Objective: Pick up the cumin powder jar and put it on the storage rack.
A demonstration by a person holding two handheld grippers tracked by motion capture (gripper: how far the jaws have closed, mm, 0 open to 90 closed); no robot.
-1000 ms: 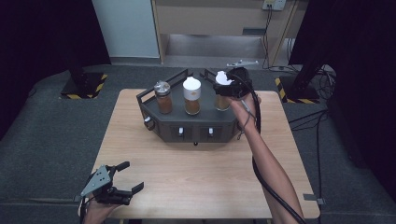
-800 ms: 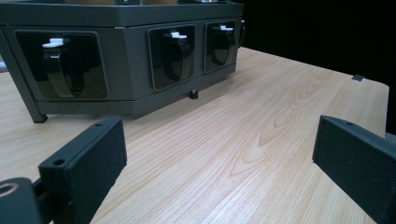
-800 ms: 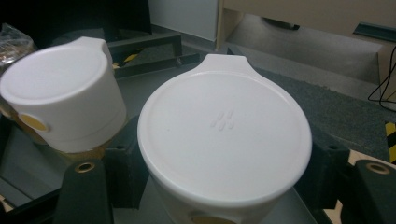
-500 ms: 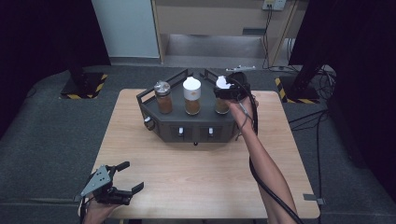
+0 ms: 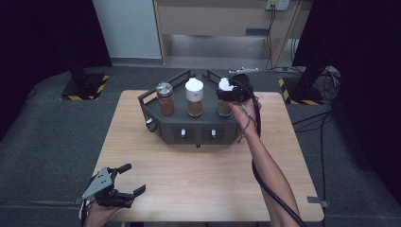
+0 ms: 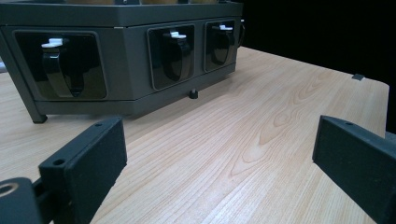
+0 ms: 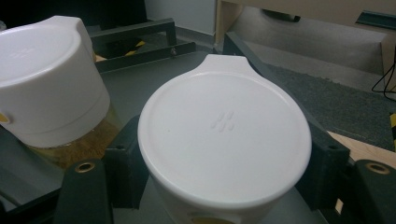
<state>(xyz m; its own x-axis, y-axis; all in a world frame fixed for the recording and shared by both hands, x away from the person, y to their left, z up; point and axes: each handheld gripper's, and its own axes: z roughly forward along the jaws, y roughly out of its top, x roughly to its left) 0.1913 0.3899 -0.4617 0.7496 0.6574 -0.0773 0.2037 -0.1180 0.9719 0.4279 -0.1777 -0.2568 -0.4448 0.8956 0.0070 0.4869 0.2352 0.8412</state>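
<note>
We see the right gripper (image 5: 230, 92) with its jaws clamped on the white cap (image 7: 225, 128) of the rightmost jar (image 5: 224, 108), which stands upright in the dark rack (image 5: 189, 127), long axis vertical. The left gripper (image 5: 124, 182) hovers wide open, empty, over the tabletop's (image 5: 198, 175) near edge.

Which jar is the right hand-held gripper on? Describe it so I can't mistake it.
On the wooden table stands a dark rack holding three jars of brown contents. Yours is the rightmost jar, white-lidded. The middle jar is also white-lidded but free; only yours sits between the right hand-held gripper jaws.
</note>
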